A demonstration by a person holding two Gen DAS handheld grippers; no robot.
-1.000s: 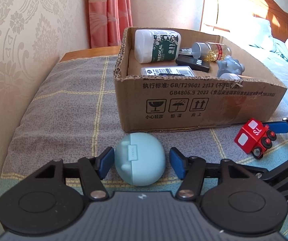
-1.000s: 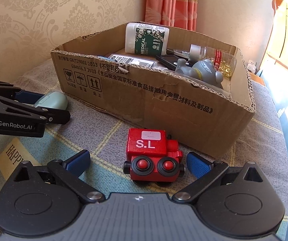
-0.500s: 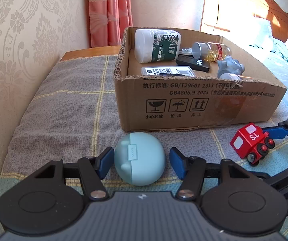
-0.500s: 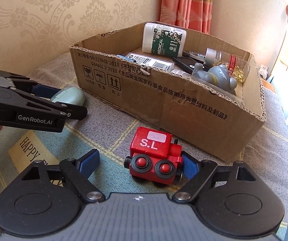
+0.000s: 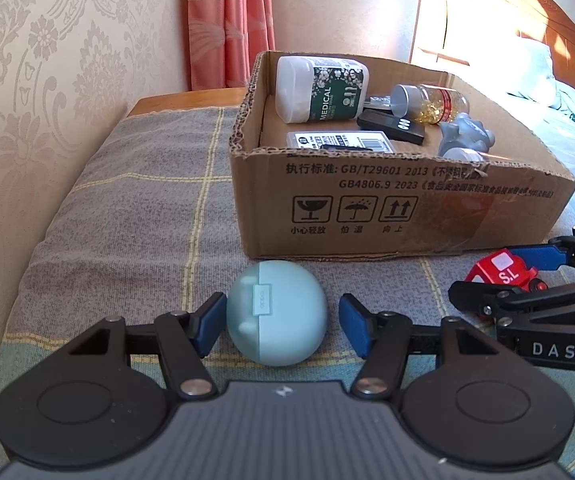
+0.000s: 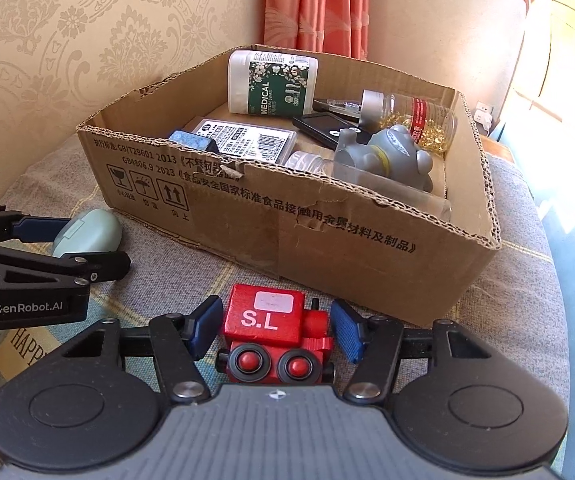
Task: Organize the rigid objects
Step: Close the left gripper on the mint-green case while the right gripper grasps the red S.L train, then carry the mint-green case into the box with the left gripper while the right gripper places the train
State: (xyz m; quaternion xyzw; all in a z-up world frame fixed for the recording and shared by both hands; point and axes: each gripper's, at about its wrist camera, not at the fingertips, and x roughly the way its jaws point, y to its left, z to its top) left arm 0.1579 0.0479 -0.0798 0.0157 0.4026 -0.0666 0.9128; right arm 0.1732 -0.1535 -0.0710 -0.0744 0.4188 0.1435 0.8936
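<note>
Toy train [image 6: 277,338], red and marked "S.L", sits low in the centre of the right wrist view between the blue pads [image 6: 203,328] of the right gripper [image 6: 273,330]. Its jaws have just been closing; the left pad lies against the cab, while the right pad looks a sliver off the body, so contact there cannot be told.

In the left wrist view the left gripper [image 5: 277,318] straddles a pale green oval case [image 5: 276,312] at lower centre, jaws narrow, the left pad touching, a small gap at the right pad.

Both items rest on a grey checked blanket [image 5: 135,216], just in front of the cardboard box [image 6: 327,220]. The box's torn near rim rises above them. Inside lie a medical swab bottle [image 6: 273,82], a capsule jar [image 6: 415,118], a grey figurine [image 6: 387,156] and a flat labelled case [image 6: 247,142]. Bare blanket stretches leftward in the left view toward the wallpapered wall [image 5: 47,60].
</note>
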